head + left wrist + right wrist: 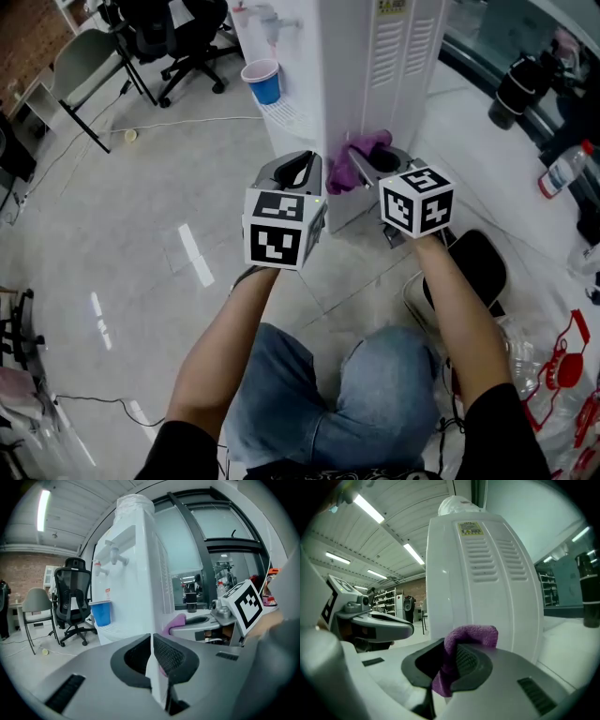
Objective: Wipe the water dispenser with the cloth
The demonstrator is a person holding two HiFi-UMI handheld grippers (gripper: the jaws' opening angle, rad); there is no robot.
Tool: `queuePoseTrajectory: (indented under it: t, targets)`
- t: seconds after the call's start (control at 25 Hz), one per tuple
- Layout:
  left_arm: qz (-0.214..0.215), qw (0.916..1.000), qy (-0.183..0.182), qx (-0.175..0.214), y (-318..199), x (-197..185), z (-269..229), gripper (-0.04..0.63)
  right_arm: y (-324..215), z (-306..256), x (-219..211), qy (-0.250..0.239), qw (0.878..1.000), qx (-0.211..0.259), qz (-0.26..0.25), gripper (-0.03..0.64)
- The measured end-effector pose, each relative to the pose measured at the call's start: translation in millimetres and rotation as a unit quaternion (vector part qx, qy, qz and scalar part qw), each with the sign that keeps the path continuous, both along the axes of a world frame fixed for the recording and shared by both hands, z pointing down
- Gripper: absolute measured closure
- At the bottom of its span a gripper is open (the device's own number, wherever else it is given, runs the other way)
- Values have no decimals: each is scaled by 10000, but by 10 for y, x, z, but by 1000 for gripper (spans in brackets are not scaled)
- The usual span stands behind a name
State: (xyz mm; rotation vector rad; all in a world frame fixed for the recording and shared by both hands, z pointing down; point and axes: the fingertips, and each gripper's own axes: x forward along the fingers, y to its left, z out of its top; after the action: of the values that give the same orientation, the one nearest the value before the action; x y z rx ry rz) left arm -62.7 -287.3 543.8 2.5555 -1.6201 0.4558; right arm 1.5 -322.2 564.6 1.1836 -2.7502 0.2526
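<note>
A tall white water dispenser (pixel 370 84) stands on the floor ahead of me; its louvred side panel (pixel 487 578) fills the right gripper view and its taps and front (pixel 126 573) show in the left gripper view. My right gripper (pixel 367 161) is shut on a purple cloth (pixel 461 653), held low against the dispenser's side; the cloth (pixel 361 155) bunches over the jaws. My left gripper (pixel 300 171) hangs just left of it, jaws shut together with nothing between them, close to the dispenser's lower corner.
A blue cup (pixel 263 82) sits on the dispenser's drip tray. Black office chairs (pixel 183 37) stand at the back left, with a cable trailing over the tiled floor. A plastic bottle (pixel 561 171) and red-handled bags (pixel 562 366) lie to the right.
</note>
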Motion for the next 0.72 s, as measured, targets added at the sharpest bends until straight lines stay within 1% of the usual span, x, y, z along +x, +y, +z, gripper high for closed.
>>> queuePoseTrajectory:
  t: [0.32, 0.56, 0.72]
  targets:
    - [-53, 9998, -141, -103, 35, -26, 285, 558, 35, 874, -52, -147, 9979, -617, 111, 575]
    - [-96, 9994, -237, -214, 45, -116, 461, 558, 20, 1538, -76, -231, 9929, -1129, 281, 575]
    - [-77, 9993, -265, -260, 55, -104, 536, 558, 15, 1908, -61, -275, 9879, -1474, 398, 575]
